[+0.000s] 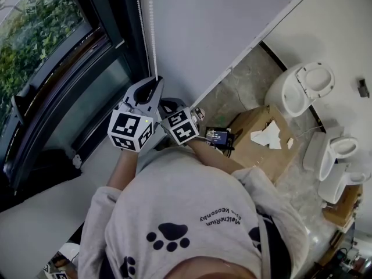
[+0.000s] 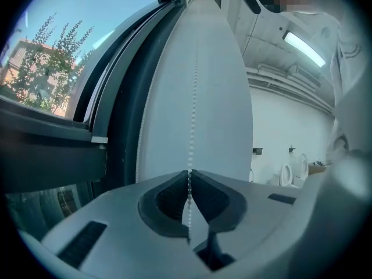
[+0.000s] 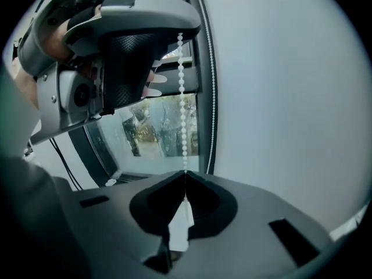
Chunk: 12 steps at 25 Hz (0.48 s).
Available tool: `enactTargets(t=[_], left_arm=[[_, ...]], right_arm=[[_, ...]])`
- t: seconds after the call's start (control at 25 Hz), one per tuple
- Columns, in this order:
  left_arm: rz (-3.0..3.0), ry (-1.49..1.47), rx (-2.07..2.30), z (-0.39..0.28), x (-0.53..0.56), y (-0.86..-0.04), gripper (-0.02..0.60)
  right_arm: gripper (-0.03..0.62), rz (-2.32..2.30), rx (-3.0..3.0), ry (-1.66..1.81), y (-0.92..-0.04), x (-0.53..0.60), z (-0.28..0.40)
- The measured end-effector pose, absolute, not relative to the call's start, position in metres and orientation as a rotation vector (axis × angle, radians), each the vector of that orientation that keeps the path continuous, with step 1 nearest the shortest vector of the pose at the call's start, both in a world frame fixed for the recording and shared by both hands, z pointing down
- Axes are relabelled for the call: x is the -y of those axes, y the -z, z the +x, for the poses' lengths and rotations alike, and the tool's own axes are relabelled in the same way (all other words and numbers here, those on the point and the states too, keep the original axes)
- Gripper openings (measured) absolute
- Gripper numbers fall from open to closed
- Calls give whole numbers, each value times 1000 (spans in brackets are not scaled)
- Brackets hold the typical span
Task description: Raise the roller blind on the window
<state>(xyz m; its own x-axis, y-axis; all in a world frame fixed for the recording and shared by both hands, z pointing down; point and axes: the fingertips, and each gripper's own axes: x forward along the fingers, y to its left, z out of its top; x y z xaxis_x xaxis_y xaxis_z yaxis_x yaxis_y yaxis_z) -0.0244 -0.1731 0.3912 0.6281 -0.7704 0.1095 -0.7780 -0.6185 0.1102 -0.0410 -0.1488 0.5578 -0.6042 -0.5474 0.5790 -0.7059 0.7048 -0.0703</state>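
Observation:
A white bead chain (image 1: 152,34) hangs down the white wall beside the dark window frame (image 1: 70,97). My left gripper (image 1: 156,81) is shut on one strand (image 2: 192,97), which runs straight up from its pads. Just below it, my right gripper (image 1: 170,106) is shut on the same strand (image 3: 182,97). In the right gripper view this gripper (image 3: 186,176) looks up at the left gripper (image 3: 131,45), with the beads taut between the two. A second strand (image 2: 151,103) hangs free, closer to the frame. The left gripper view shows its jaws (image 2: 189,176) pinching the beads. The blind itself is out of sight.
Through the window (image 1: 35,34) there are green shrubs. A white sill (image 1: 52,208) runs under it. On the floor to the right stand white toilets (image 1: 302,86) and an open cardboard box (image 1: 261,147). A person's grey sweatshirt (image 1: 180,225) fills the bottom of the head view.

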Motion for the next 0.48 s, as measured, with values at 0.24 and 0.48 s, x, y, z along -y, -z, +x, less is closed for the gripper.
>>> enactTargets(t=[0.24, 0.48], left_arm=[[2691, -83, 1281, -23, 172, -400, 21], [2680, -74, 1303, -32, 176, -399, 21]], right_arm=[[20, 900, 2361, -416, -561, 144, -37], [78, 1017, 2479, -356, -487, 147, -17]])
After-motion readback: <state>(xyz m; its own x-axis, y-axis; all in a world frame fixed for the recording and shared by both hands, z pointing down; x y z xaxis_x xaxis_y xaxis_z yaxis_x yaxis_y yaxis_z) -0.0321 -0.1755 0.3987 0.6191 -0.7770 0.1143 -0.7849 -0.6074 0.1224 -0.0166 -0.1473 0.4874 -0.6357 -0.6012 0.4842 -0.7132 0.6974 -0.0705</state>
